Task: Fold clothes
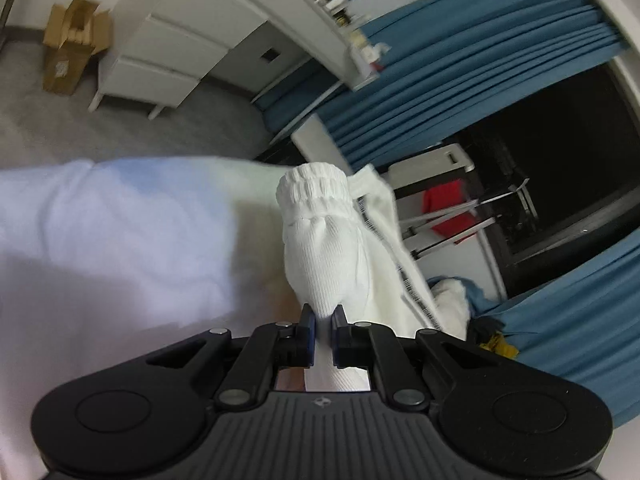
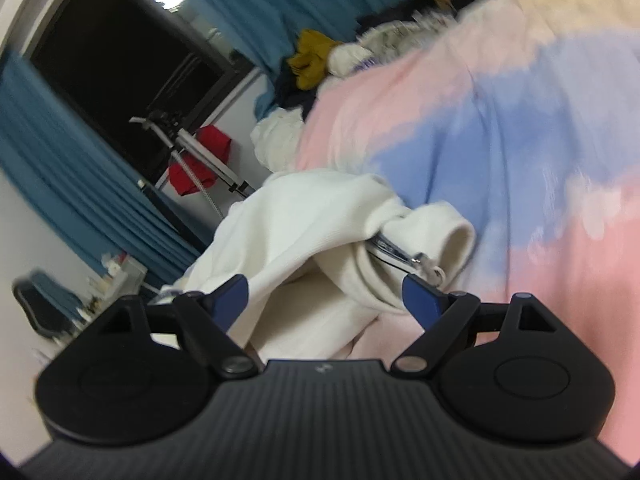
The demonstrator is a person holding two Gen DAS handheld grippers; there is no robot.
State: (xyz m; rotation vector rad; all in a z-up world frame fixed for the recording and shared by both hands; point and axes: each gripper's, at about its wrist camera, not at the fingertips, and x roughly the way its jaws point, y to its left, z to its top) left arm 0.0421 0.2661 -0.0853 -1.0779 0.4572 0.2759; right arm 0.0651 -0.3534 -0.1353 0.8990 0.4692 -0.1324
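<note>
My left gripper (image 1: pixel 324 316) pinches white sleeve cuff (image 1: pixel 316 216); right gripper (image 2: pixel 326 296) agape over zipped garment (image 2: pixel 304 224). Folding barely begun; pile (image 2: pixel 316 60) waits.

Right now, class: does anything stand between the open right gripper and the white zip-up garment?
Nothing visible does. The right gripper is open with the white garment bunched directly between its fingers; its zipper lies near the right finger.

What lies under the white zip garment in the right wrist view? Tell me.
The white zip garment rests on a pink-and-blue fleece blanket, which shows beside it. What lies directly beneath its folds is covered.
</note>
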